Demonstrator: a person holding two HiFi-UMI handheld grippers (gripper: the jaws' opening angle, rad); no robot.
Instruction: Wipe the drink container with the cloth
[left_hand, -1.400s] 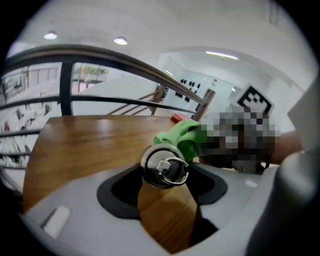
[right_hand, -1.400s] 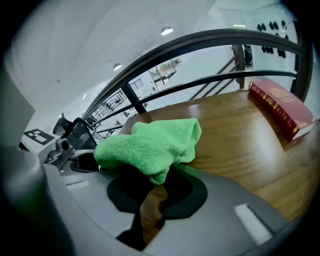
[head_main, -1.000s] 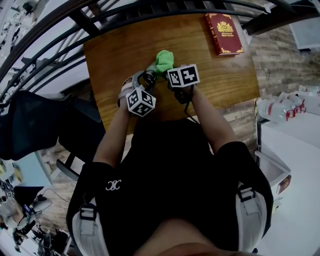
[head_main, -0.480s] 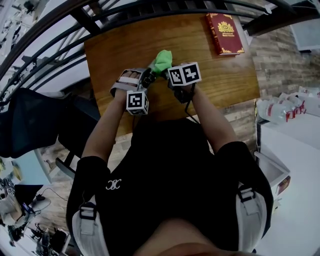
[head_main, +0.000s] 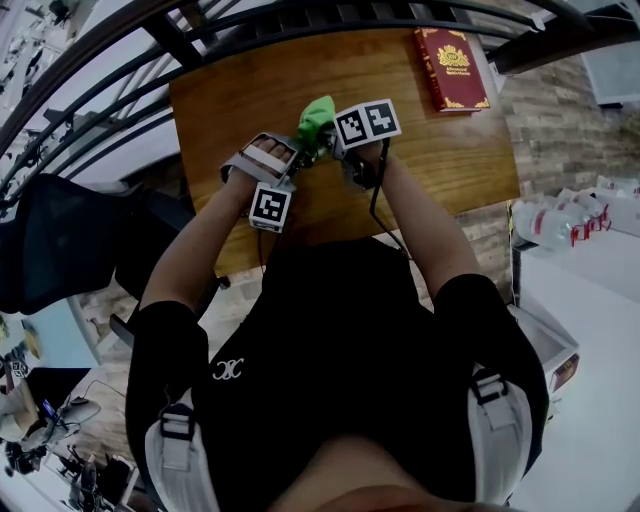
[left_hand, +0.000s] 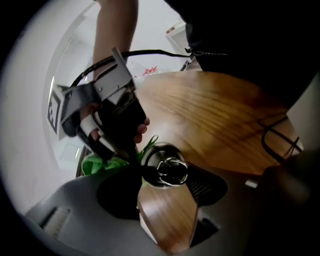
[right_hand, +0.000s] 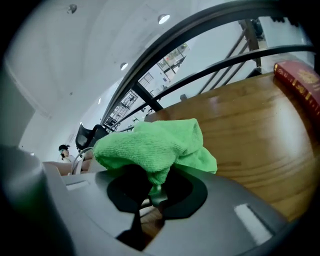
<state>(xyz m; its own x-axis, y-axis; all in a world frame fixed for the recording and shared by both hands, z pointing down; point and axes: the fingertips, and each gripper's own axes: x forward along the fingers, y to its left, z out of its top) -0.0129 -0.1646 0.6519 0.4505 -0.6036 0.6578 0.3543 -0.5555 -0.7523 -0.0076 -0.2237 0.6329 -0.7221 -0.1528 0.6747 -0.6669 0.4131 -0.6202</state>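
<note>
In the left gripper view a metal drink container (left_hand: 165, 171) with a dark ringed lid lies between my left gripper's (left_hand: 166, 184) jaws, which are shut on it. Right beside it is my right gripper (left_hand: 116, 131), pressing the green cloth (left_hand: 100, 163) against the container's side. In the right gripper view the cloth (right_hand: 156, 146) bunches out of my right gripper (right_hand: 152, 194), which is shut on it. From the head view, both grippers meet over the wooden table (head_main: 240, 90). There the cloth (head_main: 318, 114) sits just beyond the container (head_main: 301, 150), which is mostly hidden.
A red book (head_main: 449, 66) lies at the table's far right corner and shows again in the right gripper view (right_hand: 300, 80). A dark curved railing (head_main: 150, 30) runs past the table's far edge. A black chair (head_main: 60, 250) stands at the left.
My left gripper has turned and shifted left and slightly farther with the container. My right gripper and the cloth have moved a little farther up the table.
</note>
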